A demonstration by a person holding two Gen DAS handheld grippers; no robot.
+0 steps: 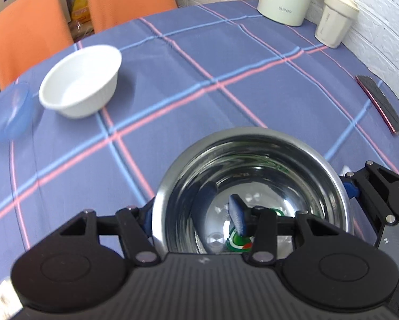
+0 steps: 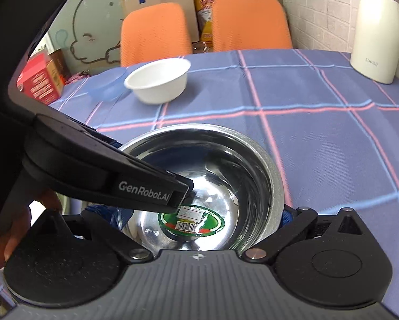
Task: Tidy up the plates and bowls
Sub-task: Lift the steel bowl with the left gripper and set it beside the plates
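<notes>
A round worktop (image 1: 252, 61) covered in a blue cloth with pink and pale blue check lines fills both views. Two orange chairs (image 2: 250, 21) stand at its far edge. A cream thermos jug (image 2: 376, 29) stands at the far right by a white brick wall, with a cream lidded cup (image 1: 334, 20) just beside it.

Closest to the cameras sits a shiny steel bowl (image 1: 252, 186), upright, a green sticker on its inside bottom. The left gripper (image 1: 191, 218) grips the bowl's left rim, one blue-padded finger (image 1: 236, 214) inside the bowl and the other outside, jaws closed on the wall. The right gripper (image 2: 199, 213) has its jaws spread wide on either side of the same bowl; contact cannot be told.

Further back on the left, a white bowl (image 1: 82, 77) stands upright, with a pale blue translucent bowl (image 1: 8, 112) just beside it. A dark flat phone-like object (image 1: 379, 104) lies near the right edge.
</notes>
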